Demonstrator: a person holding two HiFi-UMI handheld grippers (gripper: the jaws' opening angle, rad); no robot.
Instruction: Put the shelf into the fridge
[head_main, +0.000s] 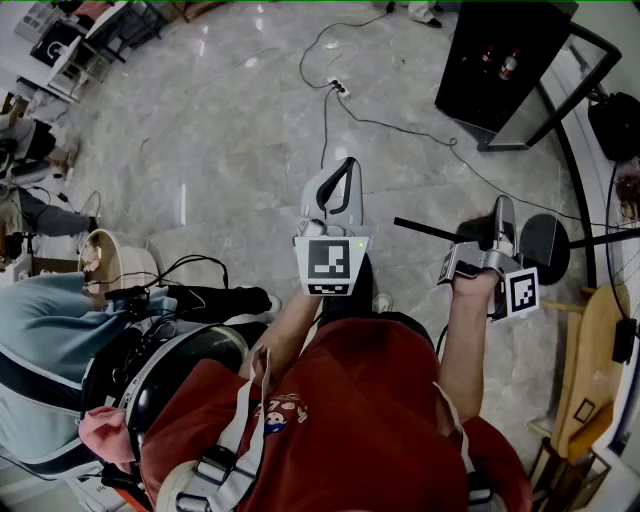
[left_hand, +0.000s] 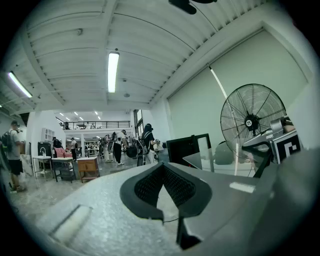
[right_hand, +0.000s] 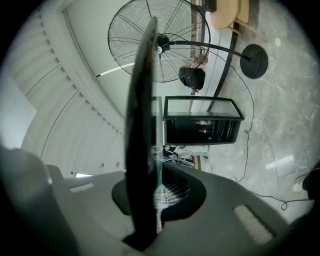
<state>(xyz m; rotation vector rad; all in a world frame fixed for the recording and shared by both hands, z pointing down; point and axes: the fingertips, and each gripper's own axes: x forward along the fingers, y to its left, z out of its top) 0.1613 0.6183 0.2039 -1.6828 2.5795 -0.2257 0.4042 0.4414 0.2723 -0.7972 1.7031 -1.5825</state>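
Floor: a grey polished stone floor carries everything in view.

Fridge: a small black cabinet fridge stands on the floor towards its far right corner in the head view. Bottles show inside it.

Fan: a tall black pedestal fan with a wire cage stands on a round base near the right edge of the floor, beside the fridge and apart from it.

Shelf: the clear glass shelf with a dark trim edge is off the floor and carried in the air. The right gripper view shows it edge-on, running up the middle of the picture. It is well short of the fridge and touches no part of it; the fridge lies ahead, past the shelf's far end.

Right tool: clamped on the near edge of the shelf, with the glass pinched between the two pads.

Left tool: jaws together at the tips, with nothing between them. It is held level beside the right tool and is clear of the shelf.

Cable: a white power strip with a dark cable lies on the floor between the person and the fridge, nearer the far edge.
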